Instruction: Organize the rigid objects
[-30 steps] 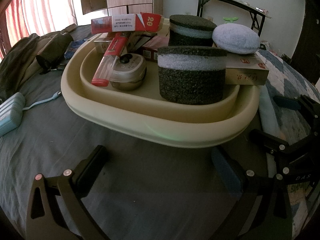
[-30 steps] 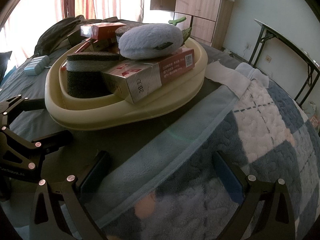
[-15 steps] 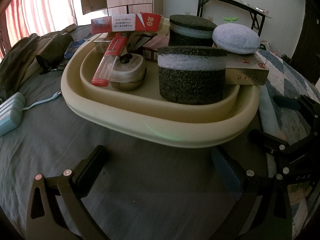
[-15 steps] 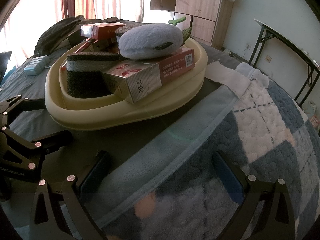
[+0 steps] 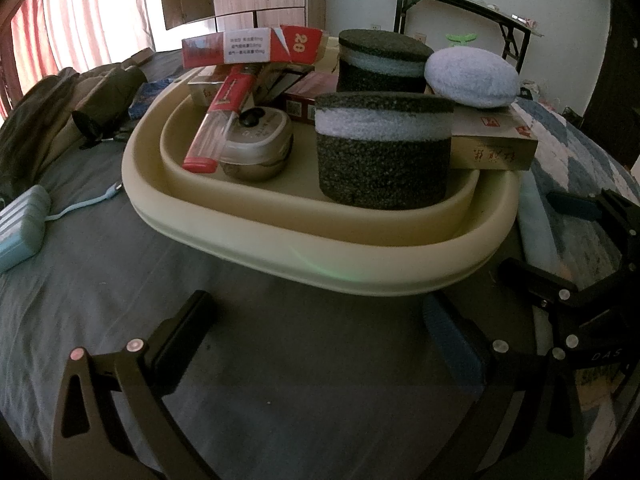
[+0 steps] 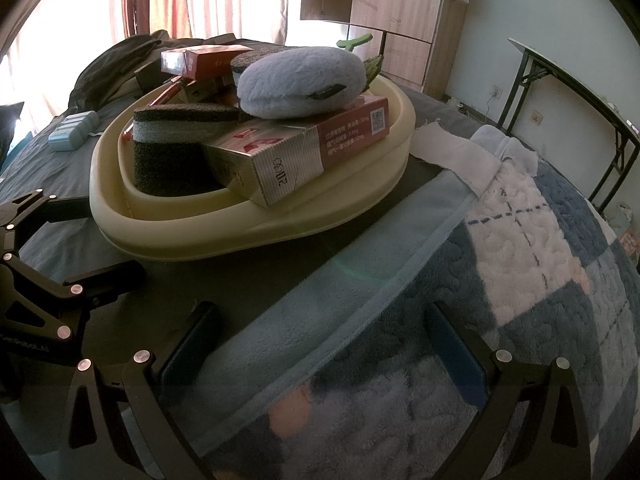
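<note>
- Nothing has moved over the last second: the cream tray [image 5: 280, 240] and everything in it sit just as they did, and both tools hold their places.
- The left gripper [image 5: 320, 332] hangs spread wide and empty over the grey sheet [image 5: 100, 280], just short of the tray rim.
- The right gripper [image 6: 320, 336] is likewise wide and empty, above the blue towel [image 6: 360, 320].
- The tray holds two foam blocks, the nearer foam block [image 5: 382, 148] upright, plus a round tin [image 5: 256, 144], red boxes and a fluffy pad [image 5: 472, 78] resting on a carton [image 6: 300, 152].
- This pause probably means sorting is finished or not begun; I cannot tell which.
</note>
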